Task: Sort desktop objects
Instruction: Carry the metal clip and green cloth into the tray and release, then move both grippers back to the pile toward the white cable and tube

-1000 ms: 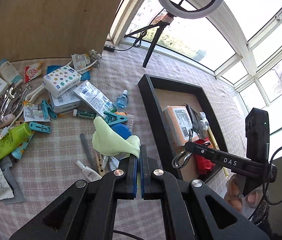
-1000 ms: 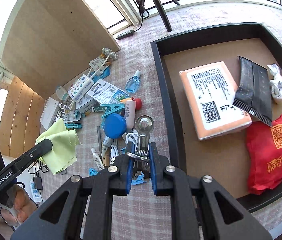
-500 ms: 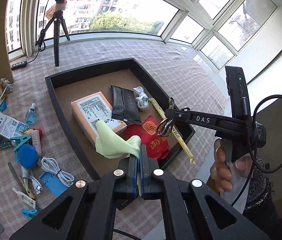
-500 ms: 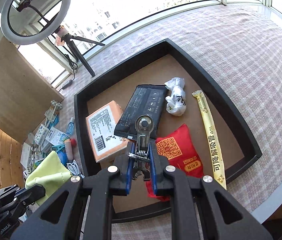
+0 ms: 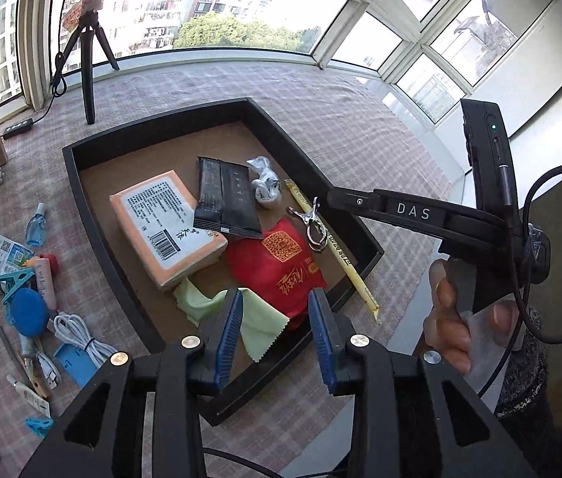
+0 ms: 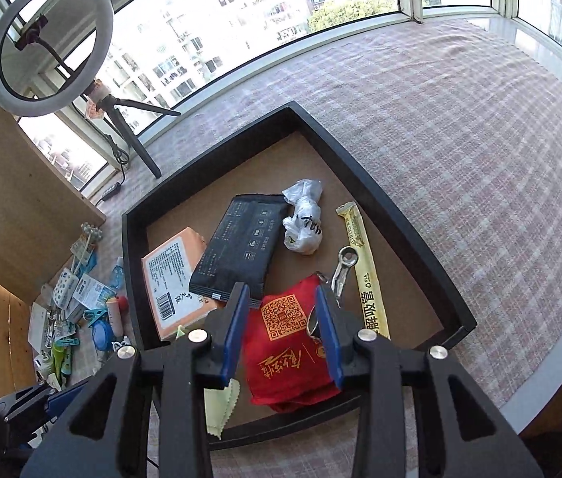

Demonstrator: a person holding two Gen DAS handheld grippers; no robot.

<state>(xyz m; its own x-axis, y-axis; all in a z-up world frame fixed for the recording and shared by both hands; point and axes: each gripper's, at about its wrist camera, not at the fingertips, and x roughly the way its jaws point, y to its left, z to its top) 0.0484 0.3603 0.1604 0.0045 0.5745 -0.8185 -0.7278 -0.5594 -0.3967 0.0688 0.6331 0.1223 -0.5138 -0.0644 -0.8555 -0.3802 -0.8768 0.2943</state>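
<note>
A black tray (image 5: 81, 183) (image 6: 420, 239) holds an orange pack (image 5: 161, 223), a black pouch (image 5: 225, 195), a white bag (image 5: 265, 183), a red pouch (image 5: 281, 263) and a yellow straw packet (image 5: 340, 255). My left gripper (image 5: 277, 338) is open above the tray's near corner. The light green cloth (image 5: 249, 318) (image 6: 217, 410) lies in the tray below it. My right gripper (image 6: 281, 330) is open over the red pouch (image 6: 285, 350). The metal clip (image 6: 340, 271) (image 5: 315, 225) is by its right finger; touching or falling, I cannot tell.
Left of the tray the checked tablecloth is littered with small things: a blue disc (image 5: 28, 310), a white cable (image 5: 77, 334), blue clothespins (image 5: 14, 279), a small blue bottle (image 5: 36, 225), boxes. A ring light on a tripod (image 6: 50, 44) stands at the back. Windows surround the table.
Both grippers have opened over the tray. The left one let go of the green cloth, which now lies in the tray. The right one let go of the metal clip.
</note>
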